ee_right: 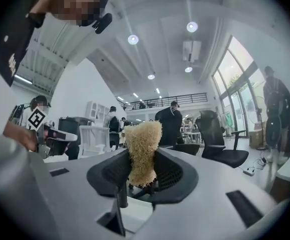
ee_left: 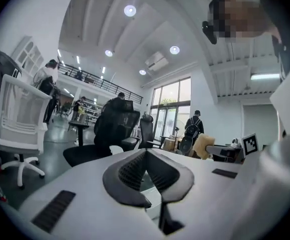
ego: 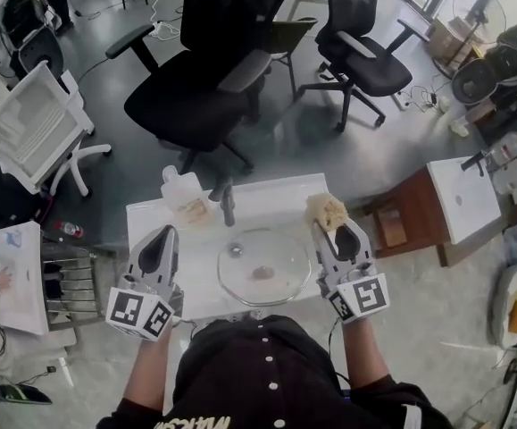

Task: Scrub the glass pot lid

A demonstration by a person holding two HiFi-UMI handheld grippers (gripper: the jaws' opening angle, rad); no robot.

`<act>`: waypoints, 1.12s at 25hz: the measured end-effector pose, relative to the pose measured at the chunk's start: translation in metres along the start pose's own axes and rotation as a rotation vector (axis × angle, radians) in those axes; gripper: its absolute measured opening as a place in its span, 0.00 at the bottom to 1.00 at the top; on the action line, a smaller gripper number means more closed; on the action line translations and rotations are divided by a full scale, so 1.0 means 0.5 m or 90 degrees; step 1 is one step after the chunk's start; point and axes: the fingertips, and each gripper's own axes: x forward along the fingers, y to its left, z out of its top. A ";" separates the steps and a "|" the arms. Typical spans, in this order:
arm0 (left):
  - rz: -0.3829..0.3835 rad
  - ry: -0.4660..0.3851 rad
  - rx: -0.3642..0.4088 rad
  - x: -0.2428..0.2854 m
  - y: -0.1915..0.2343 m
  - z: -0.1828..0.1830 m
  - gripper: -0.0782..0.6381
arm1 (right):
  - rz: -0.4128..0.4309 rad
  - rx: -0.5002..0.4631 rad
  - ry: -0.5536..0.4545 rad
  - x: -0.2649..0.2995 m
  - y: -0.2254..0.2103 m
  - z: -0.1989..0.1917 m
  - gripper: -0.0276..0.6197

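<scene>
The glass pot lid point(ego: 263, 271) lies flat on the white table top point(ego: 267, 199), its small knob in the middle. My left gripper point(ego: 163, 233) hovers to the lid's left, pointing away from me. Its jaws are shut with nothing between them, as the left gripper view point(ee_left: 146, 152) shows. My right gripper point(ego: 330, 225) is held to the lid's right, shut on a tan loofah scrubber point(ego: 326, 210). In the right gripper view the scrubber point(ee_right: 142, 149) sticks up between the pads. Both grippers are raised and apart from the lid.
A dark faucet-like post point(ego: 228, 206) and a clear plastic container point(ego: 181, 189) stand at the table's far side. Black office chairs point(ego: 200, 88) stand beyond it, a white chair point(ego: 35, 128) at the left, a brown and white side table point(ego: 446, 199) at the right. People stand in the background.
</scene>
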 end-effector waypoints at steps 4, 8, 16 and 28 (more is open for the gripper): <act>0.022 -0.011 0.045 -0.018 -0.015 0.020 0.15 | -0.047 -0.013 -0.009 -0.029 -0.012 0.016 0.27; 0.021 0.008 0.052 -0.026 -0.019 0.012 0.15 | -0.083 -0.068 0.012 -0.050 -0.013 0.016 0.27; 0.016 0.023 0.060 -0.026 -0.028 0.003 0.15 | -0.083 -0.071 0.012 -0.058 -0.006 0.018 0.27; 0.011 0.035 0.065 -0.030 -0.043 -0.012 0.15 | -0.063 -0.072 0.012 -0.051 0.021 0.021 0.27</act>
